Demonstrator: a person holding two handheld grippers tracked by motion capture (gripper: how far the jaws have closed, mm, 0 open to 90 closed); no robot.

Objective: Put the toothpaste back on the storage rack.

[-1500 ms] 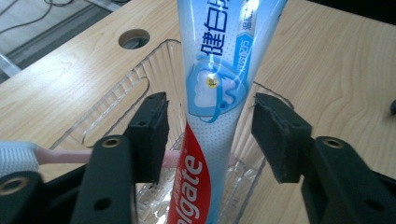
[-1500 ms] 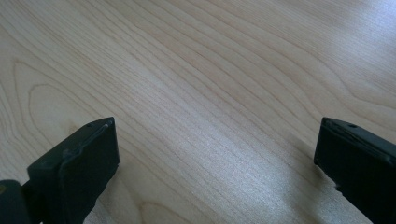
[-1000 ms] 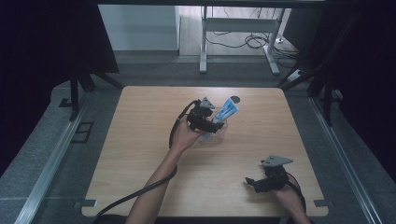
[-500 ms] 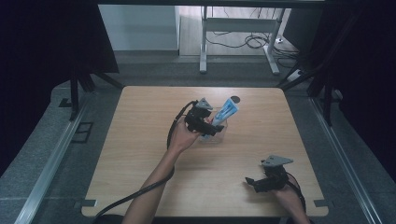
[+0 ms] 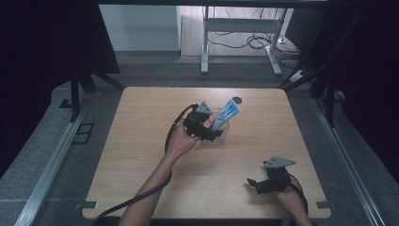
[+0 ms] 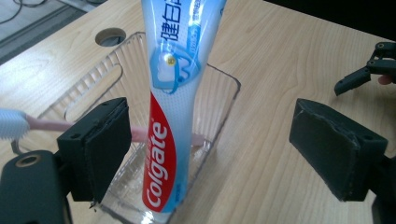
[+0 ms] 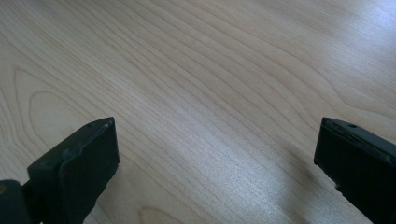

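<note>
a lab recording bay: black curtains (image 5: 51,42) around a wooden table (image 5: 141,141), loose floor cables (image 5: 244,42).

Right gripper (image 7: 217,158) over bare wood here, its two black jaws standing wide apart at the bottom corners with nothing between them. Pale, grained table (image 7: 210,70) runs across the whole frame, faint jaw shadows lying on it.

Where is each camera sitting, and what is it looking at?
High view: above the person's side, facing forward and down on the table; forearms, left gripper, right gripper.
Left gripper view: rides the left gripper, facing the toothpaste tube in the clear tray between open jaws.
Right gripper view: faces bare tabletop between open jaws.
High and left views share tube, tray, right gripper.
</note>
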